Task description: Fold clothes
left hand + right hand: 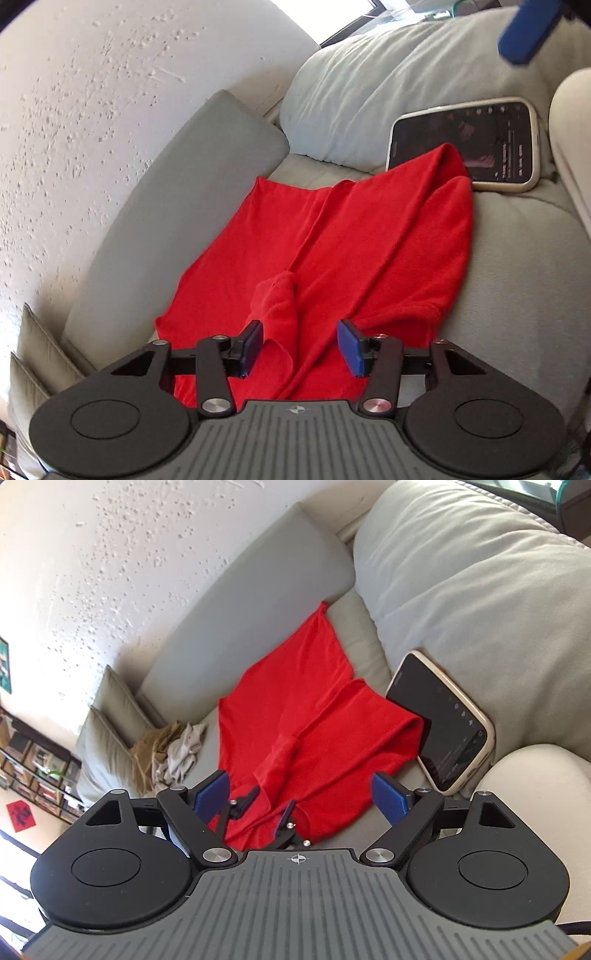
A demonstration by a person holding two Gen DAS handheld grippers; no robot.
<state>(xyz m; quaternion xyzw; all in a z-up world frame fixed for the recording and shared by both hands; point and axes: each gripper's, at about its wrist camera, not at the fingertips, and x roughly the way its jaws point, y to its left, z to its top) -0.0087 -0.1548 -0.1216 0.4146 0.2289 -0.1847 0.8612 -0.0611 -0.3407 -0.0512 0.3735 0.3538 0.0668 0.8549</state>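
**Tongs apart over a red garment on the sofa**

Both tongs stand apart and grip nothing. Left tongs point(300, 345) sit low in the left wrist view, their blue pads on either side of a raised ridge in the red garment point(332, 251), just over the cloth; whether they touch it I cannot tell. Right tongs point(301, 797) hover at the bottom centre of the right wrist view, above the near edge of the same garment point(314, 731), with the left tongs' dark tips showing below them. A blue pad of the right tongs also pokes into the upper right corner of the left wrist view.

The garment lies spread, partly folded over itself, on the seat of a pale grey sofa point(517, 277), its far end reaching toward the back cushion. A phone point(469, 144) in a cream case leans against that cushion at the right, screen lit dimly, touching the garment's far corner.

Along the left runs a rough, speckled white wall point(92, 110). In the right wrist view, crumpled tan and grey clothes point(170, 749) sit at the sofa's far left end beside two cushions point(110, 720), with shelves point(33, 768) at the left edge.
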